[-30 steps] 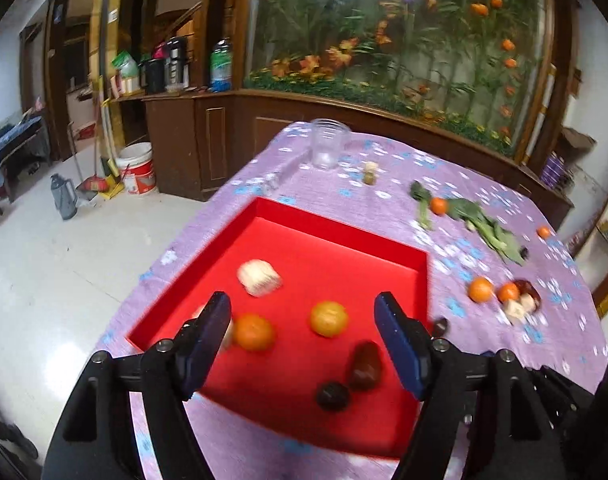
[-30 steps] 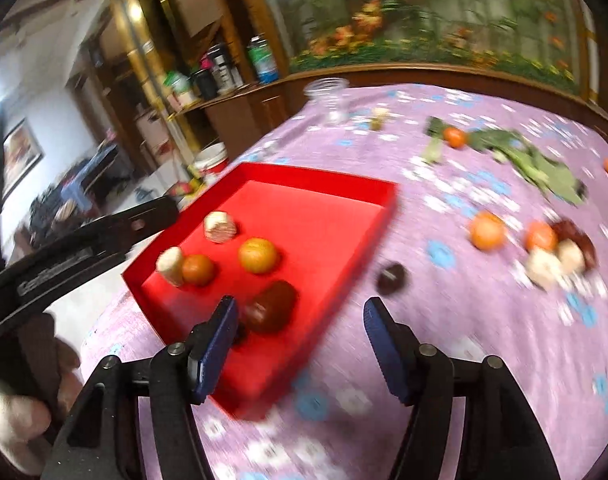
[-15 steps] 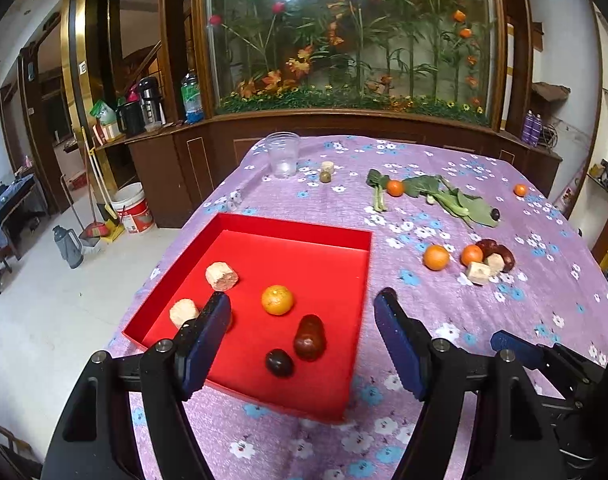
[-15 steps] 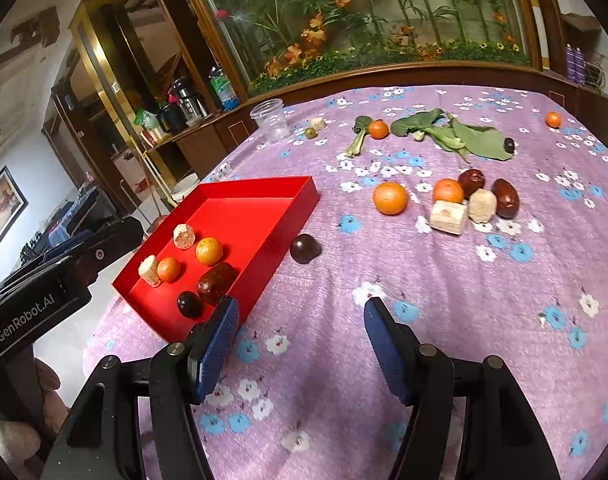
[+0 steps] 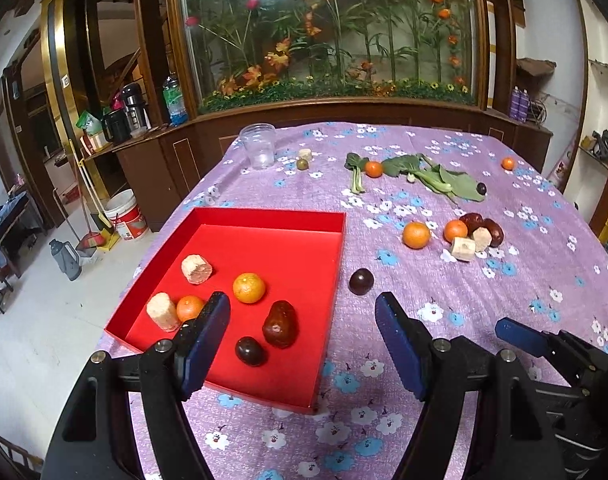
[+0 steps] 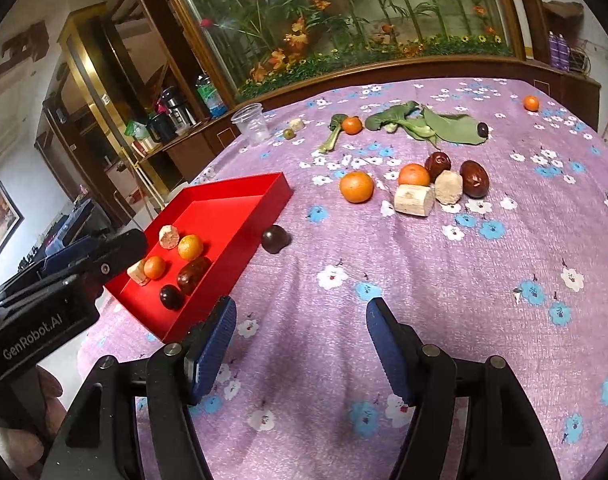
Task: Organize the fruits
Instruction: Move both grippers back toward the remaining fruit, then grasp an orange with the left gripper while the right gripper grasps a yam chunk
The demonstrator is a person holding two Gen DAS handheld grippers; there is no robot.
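"genrobot.ai" in pale letters runs along the black body of the left gripper (image 6: pixel 55 276), lower left of the right wrist view.

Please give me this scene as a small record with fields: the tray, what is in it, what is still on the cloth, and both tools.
tray: red tray on purple flowered cloth
in tray: two oranges, two pale cut pieces, one brown date, one dark plum
nearest outside: dark plum beside the tray's right wall
group on cloth: oranges, dates, pale pieces
left tool: empty
right tool: opening, empty
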